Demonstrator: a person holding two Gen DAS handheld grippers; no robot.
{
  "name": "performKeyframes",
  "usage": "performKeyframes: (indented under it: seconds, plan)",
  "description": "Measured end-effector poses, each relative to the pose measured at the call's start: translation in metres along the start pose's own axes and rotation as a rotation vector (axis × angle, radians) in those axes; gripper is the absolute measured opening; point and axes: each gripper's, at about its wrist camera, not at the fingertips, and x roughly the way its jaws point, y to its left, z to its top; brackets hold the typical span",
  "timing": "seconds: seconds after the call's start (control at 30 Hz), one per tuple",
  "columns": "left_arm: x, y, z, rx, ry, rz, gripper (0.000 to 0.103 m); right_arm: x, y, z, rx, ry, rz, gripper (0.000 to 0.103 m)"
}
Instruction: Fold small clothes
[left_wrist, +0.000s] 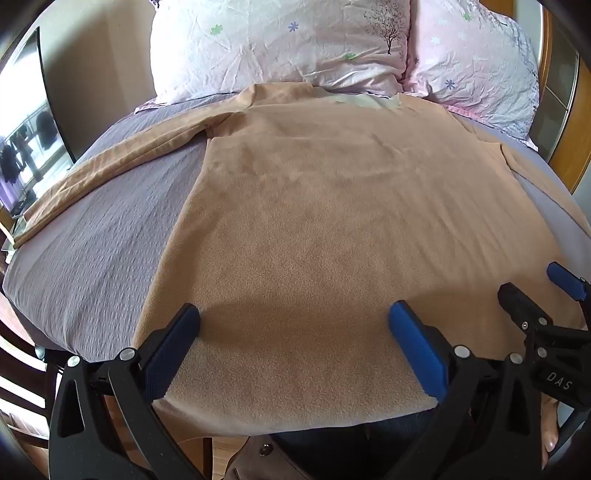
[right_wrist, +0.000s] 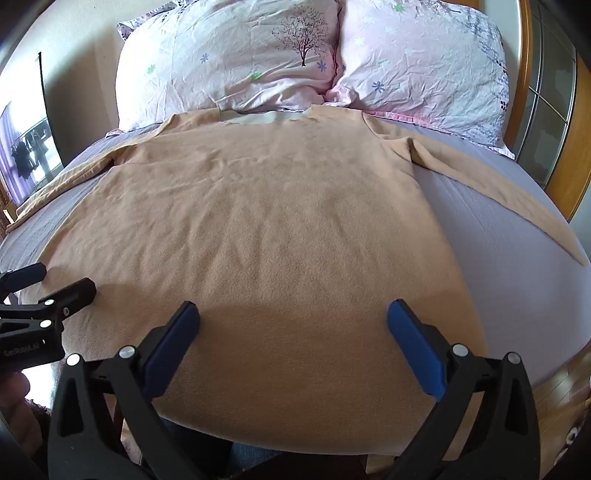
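Note:
A tan long-sleeved fleece shirt (left_wrist: 332, 206) lies flat on the bed, collar toward the pillows, hem at the near edge; it also fills the right wrist view (right_wrist: 266, 221). Its sleeves spread out to the left (left_wrist: 110, 158) and right (right_wrist: 498, 192). My left gripper (left_wrist: 295, 325) is open, its blue pads just above the hem on the shirt's left part. My right gripper (right_wrist: 293, 325) is open above the hem on the right part. Each gripper shows at the edge of the other's view, the right one (left_wrist: 535, 291) and the left one (right_wrist: 48, 284). Neither holds anything.
The bed has a grey-purple sheet (left_wrist: 96, 236). Two pink floral pillows (right_wrist: 229, 59) (right_wrist: 424, 62) stand at the head against a wooden headboard (right_wrist: 557, 155). A window (left_wrist: 26, 155) is at the far left. Wooden floor (right_wrist: 554, 398) lies beyond the bed's near edge.

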Motion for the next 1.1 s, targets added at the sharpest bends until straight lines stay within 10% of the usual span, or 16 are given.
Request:
performKeyframes:
  seconds: [1.1]
  plan:
    - [-0.0004,0.0001,0.0,-0.001,-0.01,-0.001,0.102,-0.0021,-0.0009,-0.0002,-0.001,-0.008,-0.001,0.101]
